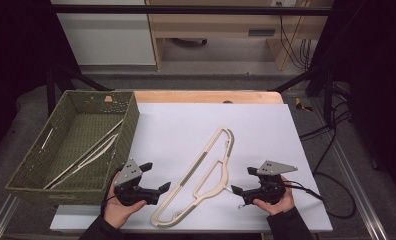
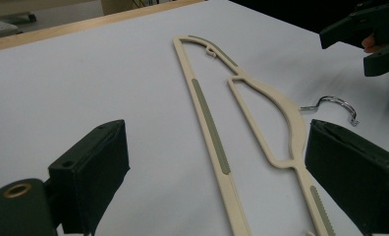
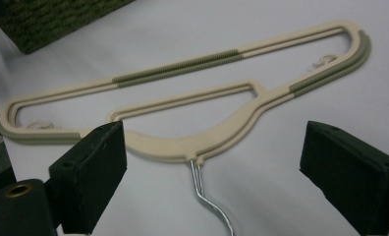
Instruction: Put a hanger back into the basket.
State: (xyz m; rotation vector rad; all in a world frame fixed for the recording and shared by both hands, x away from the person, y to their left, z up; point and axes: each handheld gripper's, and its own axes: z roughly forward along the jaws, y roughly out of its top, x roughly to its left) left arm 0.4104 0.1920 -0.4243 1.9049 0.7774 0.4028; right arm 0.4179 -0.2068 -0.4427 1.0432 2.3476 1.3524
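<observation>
Soft overhead light, bright white tabletop, dark surroundings, blurred near edges.

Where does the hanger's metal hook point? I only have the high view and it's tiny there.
Observer: The metal hook leaves the beige hanger midway between the right gripper's open jaws.
Operator: And the left gripper?
Observer: The left gripper is open too; the hanger's two bars run between its jaws, untouched.
Operator: Anything in the basket?
Observer: That's yours: hangers lie in the green basket.
</observation>
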